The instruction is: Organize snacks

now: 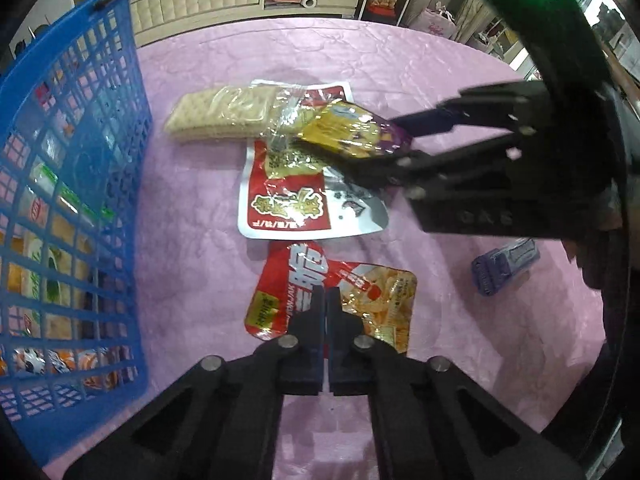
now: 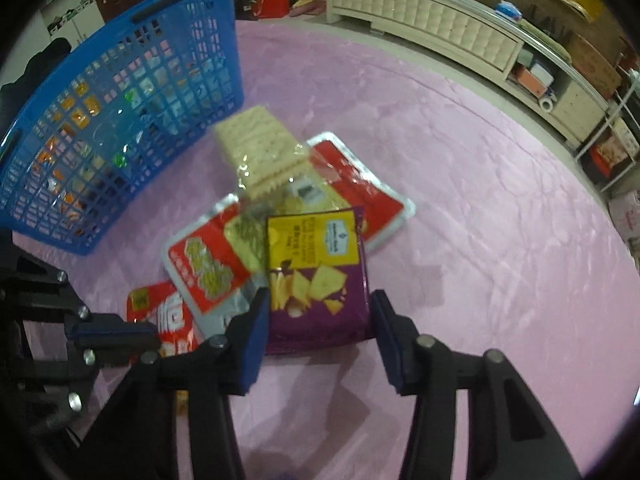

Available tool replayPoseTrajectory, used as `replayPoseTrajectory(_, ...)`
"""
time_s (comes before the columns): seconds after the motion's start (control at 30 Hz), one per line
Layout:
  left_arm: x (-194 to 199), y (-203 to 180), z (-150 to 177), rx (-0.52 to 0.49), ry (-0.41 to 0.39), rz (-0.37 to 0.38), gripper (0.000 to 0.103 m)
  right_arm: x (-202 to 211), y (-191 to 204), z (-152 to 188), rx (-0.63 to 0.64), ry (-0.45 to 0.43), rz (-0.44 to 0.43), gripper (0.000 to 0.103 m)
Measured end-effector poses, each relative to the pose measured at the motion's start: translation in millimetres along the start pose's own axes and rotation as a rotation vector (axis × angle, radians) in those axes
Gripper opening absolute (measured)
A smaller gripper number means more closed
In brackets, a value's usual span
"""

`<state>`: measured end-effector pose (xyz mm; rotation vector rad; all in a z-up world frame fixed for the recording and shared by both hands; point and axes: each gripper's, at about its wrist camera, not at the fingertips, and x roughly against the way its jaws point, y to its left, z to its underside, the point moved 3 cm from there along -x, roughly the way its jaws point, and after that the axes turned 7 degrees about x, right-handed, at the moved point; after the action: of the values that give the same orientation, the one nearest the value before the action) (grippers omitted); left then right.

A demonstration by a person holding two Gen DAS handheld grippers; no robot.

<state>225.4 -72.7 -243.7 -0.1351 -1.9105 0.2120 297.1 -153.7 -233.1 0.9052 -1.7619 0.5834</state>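
While together over red packet (image 1: 372, 292), left hand-held gripper (image 1: 325, 308) — right hand-held gripper (image 2: 320, 298) apart astride purple packet (image 2: 316, 256).

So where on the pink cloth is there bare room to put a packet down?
Bare cloth runs wide between the snack pile and the cabinet. Crowded: beside the blue basket, where the cracker pack, red pouch and purple packet overlap.

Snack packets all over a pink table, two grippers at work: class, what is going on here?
A person with a gripper in each hand is sorting snacks beside a blue basket that already holds some packets. The left gripper is shut on the edge of a red chip packet lying on the pink tablecloth. The right gripper straddles a purple and yellow cracker packet, its pads not clearly pressing. A cracker sleeve and a red and silver pouch lie untouched.
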Motion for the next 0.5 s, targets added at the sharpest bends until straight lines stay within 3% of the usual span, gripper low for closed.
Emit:
replayPoseTrajectory(0.37,15,-16,25,-0.019,-0.023,0.061,0.000,42,8,35,-0.117,-0.045,0.011,0.054)
replayPoseTrajectory(0.47,23,-16,25,-0.044,-0.049,0.010,0.001,49,13,44,-0.142,-0.055,0.004,0.054)
replayPoseTrajectory(0.5,25,-17,26,-0.048,-0.045,0.007,0.005,53,16,49,-0.150,-0.058,0.008,0.054)
